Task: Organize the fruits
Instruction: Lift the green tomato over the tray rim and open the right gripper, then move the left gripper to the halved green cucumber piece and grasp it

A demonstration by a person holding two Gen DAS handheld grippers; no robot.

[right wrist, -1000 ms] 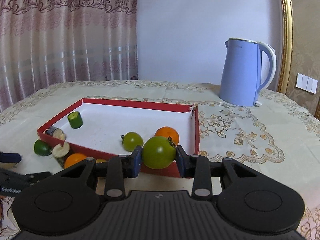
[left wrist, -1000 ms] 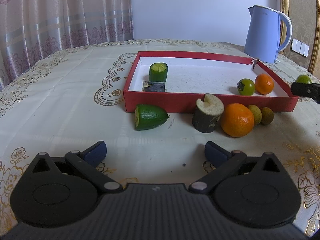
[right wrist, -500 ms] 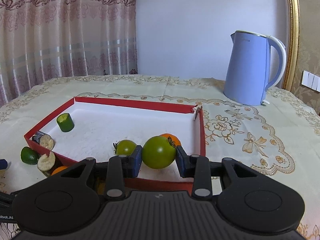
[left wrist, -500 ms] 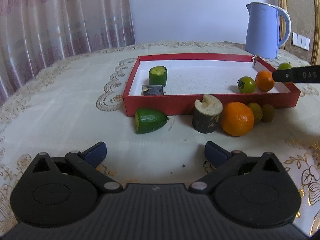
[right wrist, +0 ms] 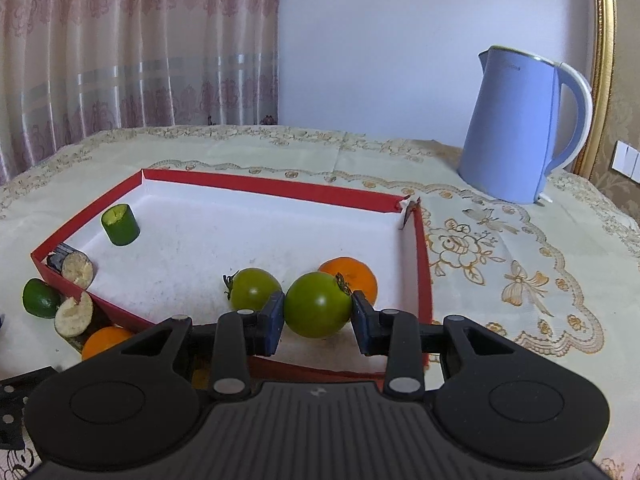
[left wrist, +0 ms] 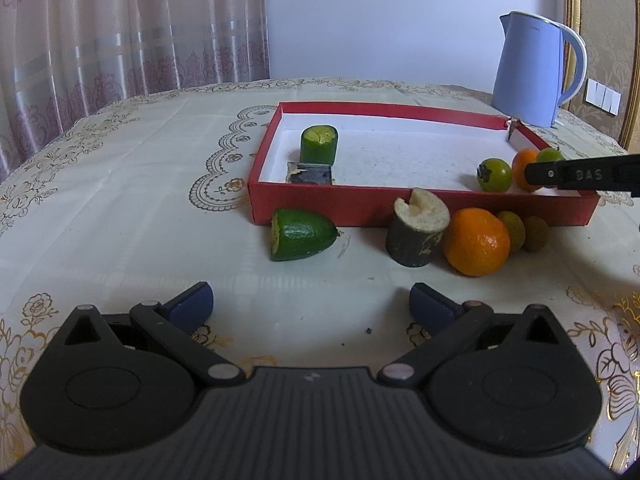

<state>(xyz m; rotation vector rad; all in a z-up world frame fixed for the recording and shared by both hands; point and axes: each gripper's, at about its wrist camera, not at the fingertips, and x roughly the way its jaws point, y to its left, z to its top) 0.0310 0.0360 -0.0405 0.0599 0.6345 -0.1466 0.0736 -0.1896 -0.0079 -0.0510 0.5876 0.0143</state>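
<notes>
since the earlier frame, right hand-held gripper (right wrist: 318, 310) carried its clamped green tomato (right wrist: 317, 304) over the red tray (right wrist: 276, 186), grouping tomatoes; left hand-held gripper (left wrist: 310, 306) waits wide.

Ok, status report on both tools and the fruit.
Right tool shut on green tomato over red tray. Left tool open, empty. Nothing blocking.

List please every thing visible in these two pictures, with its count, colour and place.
Shallow cardboard tray: 1, red, white inside, on table.
Tomatoes: 2, green; one in tray, one held.
Oranges: 2, orange; one in tray, one before it.
Cut green pieces: 2; in tray, outside.
Dark-skinned pale-fleshed pieces: 2; in tray, outside.
Small brownish fruits: 2, beside orange.
Kettle: 1, blue, behind.
Left gripper: open.
Right gripper: holding tomato.
</notes>
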